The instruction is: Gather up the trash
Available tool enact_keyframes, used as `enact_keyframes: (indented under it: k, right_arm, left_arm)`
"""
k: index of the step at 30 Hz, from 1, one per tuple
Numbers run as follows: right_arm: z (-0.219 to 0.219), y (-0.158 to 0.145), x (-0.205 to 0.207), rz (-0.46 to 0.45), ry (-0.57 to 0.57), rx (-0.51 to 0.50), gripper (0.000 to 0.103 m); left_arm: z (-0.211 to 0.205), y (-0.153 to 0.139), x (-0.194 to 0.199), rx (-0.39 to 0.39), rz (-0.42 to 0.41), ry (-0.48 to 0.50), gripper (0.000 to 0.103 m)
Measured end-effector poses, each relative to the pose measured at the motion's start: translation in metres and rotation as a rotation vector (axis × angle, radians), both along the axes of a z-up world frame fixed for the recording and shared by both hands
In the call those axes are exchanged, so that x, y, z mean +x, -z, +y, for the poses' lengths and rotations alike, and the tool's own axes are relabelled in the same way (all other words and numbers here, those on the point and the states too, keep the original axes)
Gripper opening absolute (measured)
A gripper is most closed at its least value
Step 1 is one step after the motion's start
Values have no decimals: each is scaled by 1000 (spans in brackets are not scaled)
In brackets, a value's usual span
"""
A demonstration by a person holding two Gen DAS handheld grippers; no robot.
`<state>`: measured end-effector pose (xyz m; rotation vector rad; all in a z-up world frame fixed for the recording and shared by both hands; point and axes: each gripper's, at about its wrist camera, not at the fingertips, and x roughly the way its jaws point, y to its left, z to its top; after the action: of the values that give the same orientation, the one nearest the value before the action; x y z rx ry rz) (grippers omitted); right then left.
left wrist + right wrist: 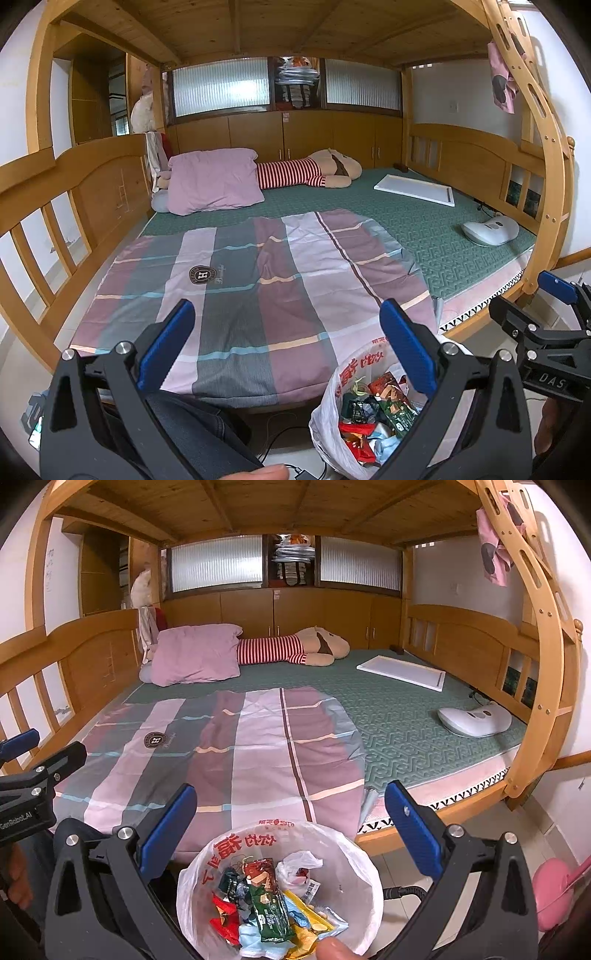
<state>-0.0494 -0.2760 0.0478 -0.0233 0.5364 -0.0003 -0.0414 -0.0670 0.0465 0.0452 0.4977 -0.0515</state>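
Note:
A white plastic trash bag (pixel 354 882) with red print hangs open below the bed's front edge, holding several wrappers (pixel 266 904), a tissue and a blue mask. In the left wrist view the same bag (pixel 332 435) sits at the lower right with its wrappers (pixel 373 413) showing. My right gripper (pixel 291 819) stands open above the bag's mouth, nothing between its blue pads. My left gripper (pixel 288 339) is also open and empty, over the plaid blanket (pixel 258 295). Each gripper shows at the edge of the other's view.
The wooden bunk bed frame (pixel 543 716) surrounds a green mattress (pixel 417 716) bearing a pink pillow (pixel 195 653), a striped plush toy (pixel 295 650), a white board (pixel 402 672) and a white device (pixel 476 720). A black cable (pixel 402 891) runs on the floor near a pink object (pixel 554 890).

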Motion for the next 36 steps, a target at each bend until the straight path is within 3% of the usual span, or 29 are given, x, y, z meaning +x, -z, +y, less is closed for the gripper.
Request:
enact_keyframes:
  k: [36]
  right_arm:
    - [0, 4, 7, 11, 18, -9, 99]
  left_arm:
    - [10, 7, 5, -25, 39, 3, 100]
